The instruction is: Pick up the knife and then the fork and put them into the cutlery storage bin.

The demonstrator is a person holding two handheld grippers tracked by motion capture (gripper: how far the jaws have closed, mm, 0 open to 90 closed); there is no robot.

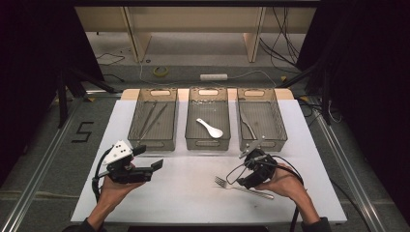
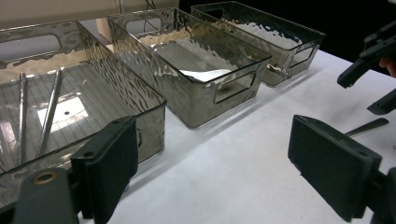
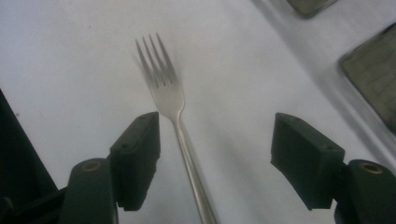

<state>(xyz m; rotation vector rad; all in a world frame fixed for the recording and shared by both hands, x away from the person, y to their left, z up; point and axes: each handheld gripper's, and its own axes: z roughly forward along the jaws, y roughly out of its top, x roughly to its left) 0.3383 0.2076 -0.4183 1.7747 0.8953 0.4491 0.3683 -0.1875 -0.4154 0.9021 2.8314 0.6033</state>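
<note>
A metal fork [image 1: 241, 187] lies flat on the white table [image 1: 188, 193], on the person's right-hand side, its tines pointing toward the middle of the table. The right gripper [image 1: 252, 170] hangs over the fork's handle in the high view, held in the right hand [image 1: 283, 182]. In the right gripper view the fork [image 3: 175, 116] runs up between the 2 black jaws, closer to the one on that view's left, and the right gripper [image 3: 215, 156] has its jaws wide apart, neither pad touching the metal (the tines look slightly blurred).

The left gripper [image 1: 147, 159] sits in the left hand [image 1: 116, 186] over the left part of the table, well apart from the fork. In the left gripper view the left gripper [image 2: 212, 168] also has its jaws spread, with only bare table between them.

3 clear grey bins stand in a row at the far side. The left bin [image 1: 136, 126] holds long thin metal pieces, too slender to name. The middle bin [image 1: 192, 126] holds a white spoon [image 1: 210, 128]. The right bin [image 1: 276, 123] holds a metal utensil [image 1: 247, 124], apparently a knife.
</note>
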